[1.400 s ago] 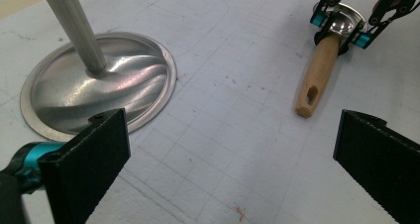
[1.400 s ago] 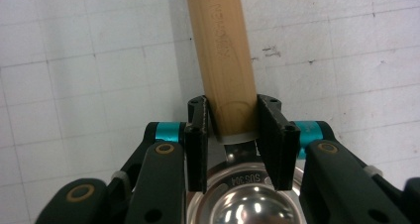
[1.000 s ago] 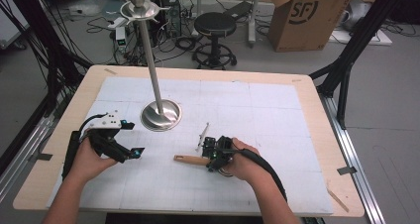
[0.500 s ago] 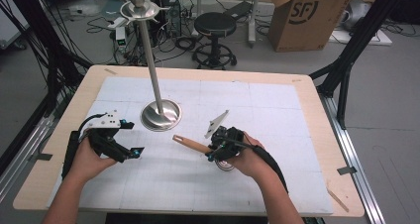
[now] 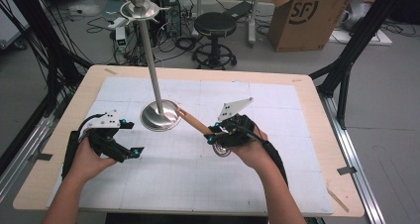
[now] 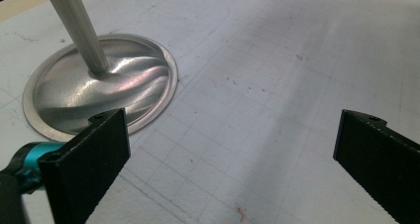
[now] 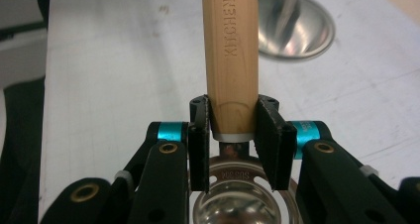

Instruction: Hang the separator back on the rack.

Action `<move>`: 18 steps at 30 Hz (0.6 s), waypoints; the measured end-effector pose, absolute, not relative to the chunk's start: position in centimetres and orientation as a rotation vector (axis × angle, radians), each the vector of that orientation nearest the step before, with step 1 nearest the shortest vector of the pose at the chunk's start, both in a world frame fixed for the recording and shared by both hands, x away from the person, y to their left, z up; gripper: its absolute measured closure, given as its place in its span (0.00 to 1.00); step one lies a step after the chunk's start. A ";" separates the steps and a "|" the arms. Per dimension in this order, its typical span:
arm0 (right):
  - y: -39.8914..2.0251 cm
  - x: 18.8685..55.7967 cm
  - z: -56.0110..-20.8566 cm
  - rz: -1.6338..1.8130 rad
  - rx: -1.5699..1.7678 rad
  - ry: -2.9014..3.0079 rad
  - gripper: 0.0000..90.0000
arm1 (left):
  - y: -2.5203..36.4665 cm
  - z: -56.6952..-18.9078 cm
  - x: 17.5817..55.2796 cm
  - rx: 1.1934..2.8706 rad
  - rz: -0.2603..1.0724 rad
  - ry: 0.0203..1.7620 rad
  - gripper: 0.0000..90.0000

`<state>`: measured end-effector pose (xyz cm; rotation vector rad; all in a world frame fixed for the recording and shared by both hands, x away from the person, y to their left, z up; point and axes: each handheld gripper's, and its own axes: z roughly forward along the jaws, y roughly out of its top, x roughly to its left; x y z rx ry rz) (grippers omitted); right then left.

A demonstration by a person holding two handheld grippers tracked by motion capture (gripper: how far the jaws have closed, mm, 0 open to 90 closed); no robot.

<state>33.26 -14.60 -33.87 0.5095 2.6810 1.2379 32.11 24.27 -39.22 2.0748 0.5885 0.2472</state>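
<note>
A utensil with a wooden handle (image 5: 194, 121) and a round metal head (image 5: 221, 150) is held off the white mat. My right gripper (image 5: 214, 134) is shut on the handle close to the head, and the handle's free end points toward the stand's base (image 5: 159, 116). In the right gripper view the pads clamp the handle (image 7: 232, 45) from both sides, with the metal head (image 7: 233, 194) below them. A tall metal stand (image 5: 148, 60) rises from the base, with hooks at its top (image 5: 139, 8). My left gripper (image 5: 132, 139) is open at the left, its jaws wide apart (image 6: 228, 159) beside the base (image 6: 99, 90).
The white gridded mat (image 5: 277, 184) covers a wooden table (image 5: 317, 105). Behind the table stand a black stool (image 5: 214, 26), a cardboard box (image 5: 307, 16) and cables on the floor. Black frame legs (image 5: 346, 65) flank the table.
My right gripper lifted the utensil off the mat and swung it, so the handle now points up-left toward the stand's base. The left gripper stayed put.
</note>
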 end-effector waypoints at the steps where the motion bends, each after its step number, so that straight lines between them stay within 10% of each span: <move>1: -14.7 33.5 -33.3 1.267 0.525 2.660 0.76 | 24.3 -39.2 32.1 2.075 0.249 0.590 0.02; 18: -14.0 36.1 -27.2 1.454 0.480 2.527 0.76 | 24.5 -39.1 32.1 2.057 0.244 0.587 0.02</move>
